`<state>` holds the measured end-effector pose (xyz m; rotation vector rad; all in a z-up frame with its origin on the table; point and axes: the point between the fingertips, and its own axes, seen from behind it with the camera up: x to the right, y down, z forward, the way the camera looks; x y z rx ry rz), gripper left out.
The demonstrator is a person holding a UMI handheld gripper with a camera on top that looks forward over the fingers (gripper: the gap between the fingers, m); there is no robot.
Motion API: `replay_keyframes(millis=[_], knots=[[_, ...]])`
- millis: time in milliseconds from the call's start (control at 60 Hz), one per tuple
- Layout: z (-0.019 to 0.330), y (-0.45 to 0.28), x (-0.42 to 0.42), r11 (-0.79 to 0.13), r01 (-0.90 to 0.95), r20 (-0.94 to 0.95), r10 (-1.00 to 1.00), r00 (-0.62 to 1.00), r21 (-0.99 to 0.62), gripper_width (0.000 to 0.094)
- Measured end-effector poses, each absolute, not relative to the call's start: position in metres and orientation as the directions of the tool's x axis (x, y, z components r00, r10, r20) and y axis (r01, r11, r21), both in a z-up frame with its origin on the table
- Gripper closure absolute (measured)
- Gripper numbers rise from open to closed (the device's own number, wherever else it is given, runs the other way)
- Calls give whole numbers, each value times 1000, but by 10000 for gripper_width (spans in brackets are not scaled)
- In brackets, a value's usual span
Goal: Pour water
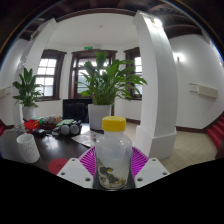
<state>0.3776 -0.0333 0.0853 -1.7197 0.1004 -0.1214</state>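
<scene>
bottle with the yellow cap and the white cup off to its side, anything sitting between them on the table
In the gripper view, only bare dark table shows between the bottle, which stands between the gripper fingers, and the white cup.

1. Bottle [113, 155]: one, clear, with one yellow cap [115, 124]; it stands between the fingers.
2. Gripper [112, 172]: one, with two fingers [74, 172]; each finger bears one pink pad [88, 160], two pads in total.
3. White cup [28, 147]: one, on the dark counter [55, 150].
4. Potted plants: two. One large plant [104, 82] stands in a white pot behind the bottle; one smaller plant [27, 92] stands near the windows.
5. Windows with dark frames: three visible, of which one [46, 75] is beside the smaller plant.
6. White column [158, 75]: one.
7. Headphones [68, 127]: one pair, on the counter.
</scene>
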Motion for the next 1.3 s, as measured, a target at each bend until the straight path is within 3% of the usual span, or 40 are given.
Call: replay_keyframes(millis=[183,417,767,1033,1300], knots=[[90,-33,364,-189,91,111,-99,989,-978,526],[102,-23,298,-226,488,484,75,872,-843,526],[121,4,202,-57,948,922,221,318,-314,526],[126,18,161,44,976,960,179,-217,212,525],[123,26,142,79,900,888,145,-436,428,506]])
